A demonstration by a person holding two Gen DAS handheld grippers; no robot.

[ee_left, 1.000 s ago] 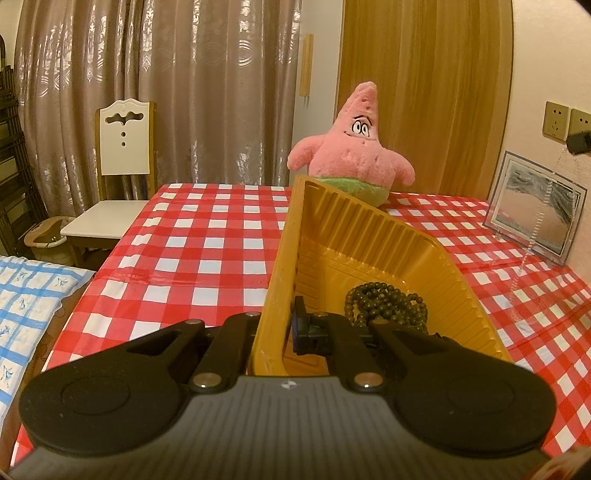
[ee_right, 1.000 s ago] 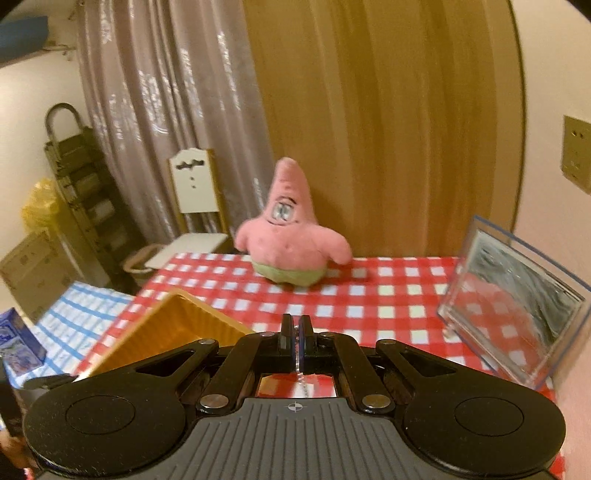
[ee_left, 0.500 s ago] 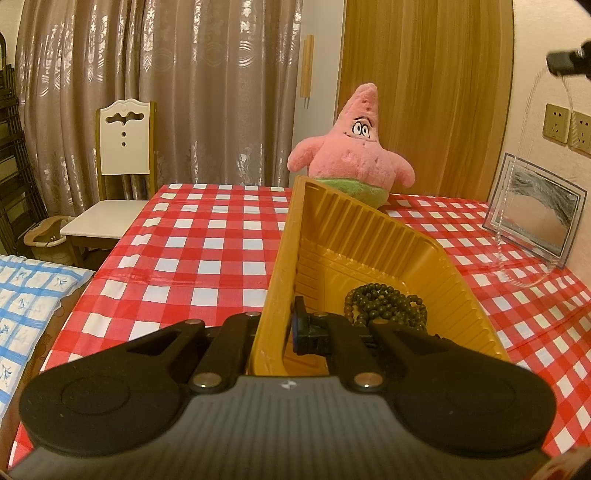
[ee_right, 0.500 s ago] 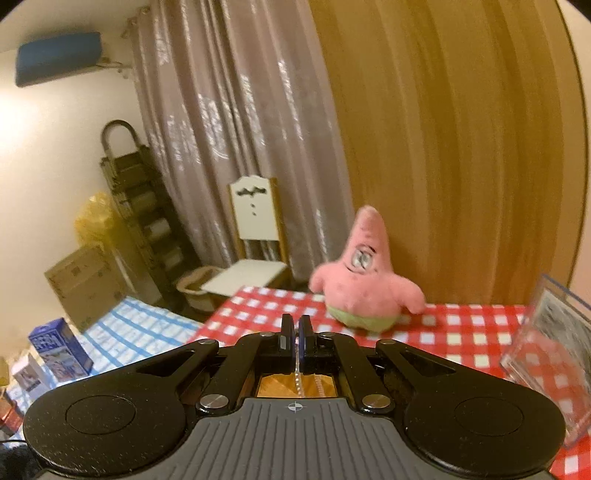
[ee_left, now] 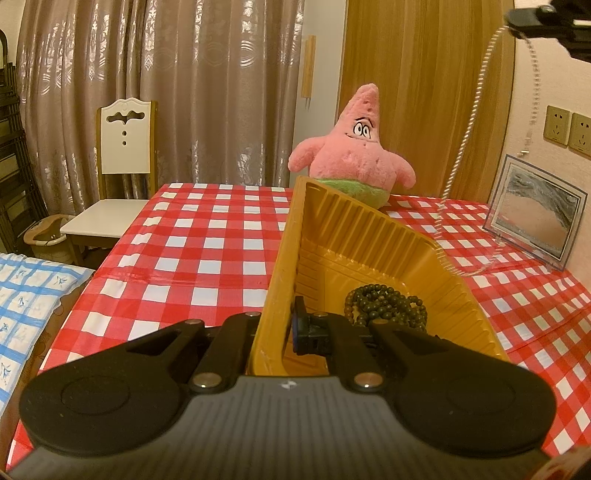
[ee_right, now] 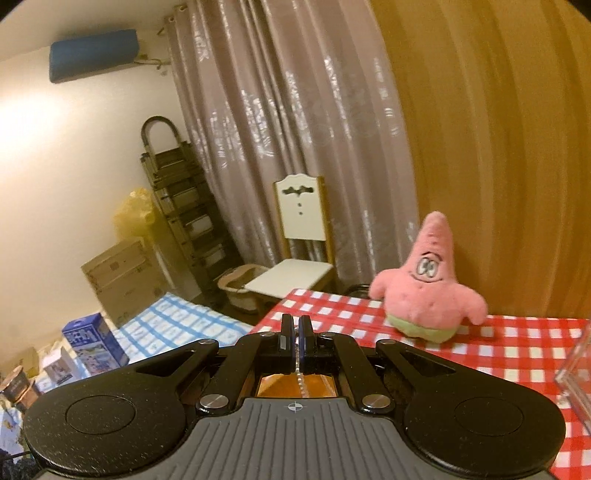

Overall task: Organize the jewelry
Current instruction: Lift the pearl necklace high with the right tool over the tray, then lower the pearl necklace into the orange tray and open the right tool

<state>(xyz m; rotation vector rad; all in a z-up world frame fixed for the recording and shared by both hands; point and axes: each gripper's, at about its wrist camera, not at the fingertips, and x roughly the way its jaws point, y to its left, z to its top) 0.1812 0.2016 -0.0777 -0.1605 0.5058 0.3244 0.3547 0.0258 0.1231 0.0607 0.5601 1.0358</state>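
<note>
My left gripper (ee_left: 284, 325) is shut on the near left wall of a yellow ribbed tray (ee_left: 354, 236) and holds it tilted up off the checkered table. A dark green bead bracelet (ee_left: 386, 304) lies in the tray's near end. My right gripper (ee_right: 295, 341) is shut on a thin pearl chain necklace (ee_right: 300, 378), high above the table. In the left wrist view the right gripper (ee_left: 517, 18) shows at the top right, with the necklace (ee_left: 465, 129) hanging in a long loop down to the table beside the tray.
A pink star plush (ee_left: 354, 155) stands at the table's far edge behind the tray. A clear picture frame (ee_left: 535, 210) leans at the right by the wall. A white chair (ee_left: 122, 177) stands beyond the table's left side.
My right gripper has risen and swung left, lifting the pearl necklace so that it hangs longer. The left gripper and tray have not moved.
</note>
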